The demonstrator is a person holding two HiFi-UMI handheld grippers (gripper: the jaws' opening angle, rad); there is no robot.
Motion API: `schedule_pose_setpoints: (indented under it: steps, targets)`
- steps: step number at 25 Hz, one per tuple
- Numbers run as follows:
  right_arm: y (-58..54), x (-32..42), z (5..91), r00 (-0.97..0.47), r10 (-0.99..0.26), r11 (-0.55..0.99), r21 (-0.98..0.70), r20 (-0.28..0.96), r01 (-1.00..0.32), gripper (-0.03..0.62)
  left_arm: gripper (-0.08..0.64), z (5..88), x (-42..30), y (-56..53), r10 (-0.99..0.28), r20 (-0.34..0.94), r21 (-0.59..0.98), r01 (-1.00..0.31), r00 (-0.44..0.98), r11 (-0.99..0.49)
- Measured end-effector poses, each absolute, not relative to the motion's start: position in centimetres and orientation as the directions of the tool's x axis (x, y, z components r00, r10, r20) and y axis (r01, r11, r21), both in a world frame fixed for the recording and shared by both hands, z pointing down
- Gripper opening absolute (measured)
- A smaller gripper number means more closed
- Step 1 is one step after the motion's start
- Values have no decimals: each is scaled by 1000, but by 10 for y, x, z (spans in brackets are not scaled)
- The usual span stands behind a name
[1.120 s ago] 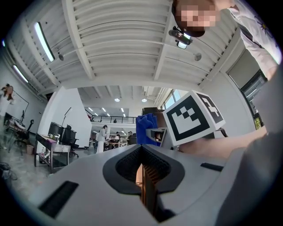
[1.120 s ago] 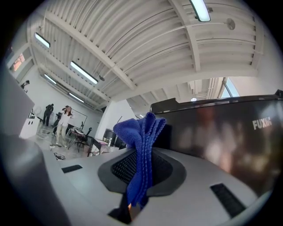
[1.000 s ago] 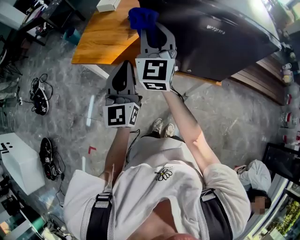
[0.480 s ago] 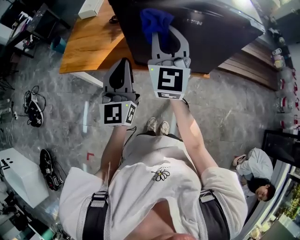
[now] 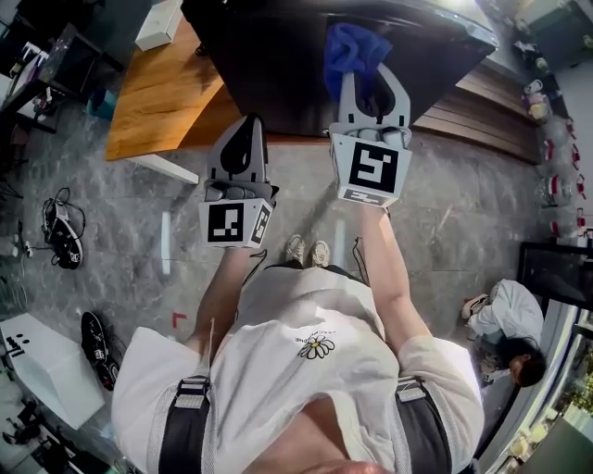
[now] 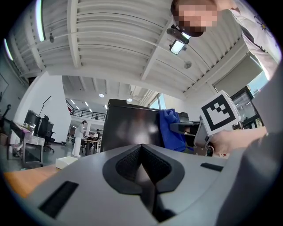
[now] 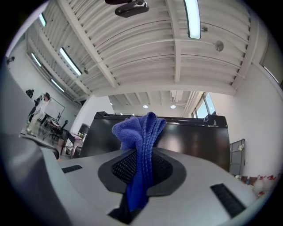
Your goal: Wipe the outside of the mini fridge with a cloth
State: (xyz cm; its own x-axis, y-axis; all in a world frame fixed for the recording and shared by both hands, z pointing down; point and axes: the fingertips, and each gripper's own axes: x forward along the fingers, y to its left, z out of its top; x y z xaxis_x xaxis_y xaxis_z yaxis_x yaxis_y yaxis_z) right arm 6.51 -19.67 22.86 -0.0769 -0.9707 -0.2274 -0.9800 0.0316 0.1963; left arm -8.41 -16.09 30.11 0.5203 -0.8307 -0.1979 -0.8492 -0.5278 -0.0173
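The black mini fridge (image 5: pixel 278 65) stands on a wooden table (image 5: pixel 157 102); it also fills the middle of the right gripper view (image 7: pixel 194 137) and the left gripper view (image 6: pixel 128 128). My right gripper (image 5: pixel 369 88) is shut on a blue cloth (image 5: pixel 352 51), whose bunched top (image 7: pixel 141 132) is held against the fridge's glossy front. The cloth (image 6: pixel 171 130) also shows beside the fridge in the left gripper view. My left gripper (image 5: pixel 248 139) is shut with nothing in it, held a little lower and to the left, near the table's front edge.
A white box (image 5: pixel 159 23) lies on the table left of the fridge. Cables and shoes (image 5: pixel 60 227) lie on the grey stone floor at the left. A white cabinet (image 5: pixel 46 361) stands at lower left. A person (image 5: pixel 505 319) crouches at lower right. Wooden slats (image 5: pixel 482 120) run right of the fridge.
The right gripper with the blue cloth has moved rightward across the fridge's front. The left gripper has stayed about where it was, still shut and empty.
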Motion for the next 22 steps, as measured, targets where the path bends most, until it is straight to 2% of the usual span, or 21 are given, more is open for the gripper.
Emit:
schedule_pose_setpoints:
  steps: [22]
  targets:
    - [-171, 203, 233, 204, -952, -248, 185, -227, -951, 61, 5, 296, -50, -156, -784, -209, -23, -805, 584, -593]
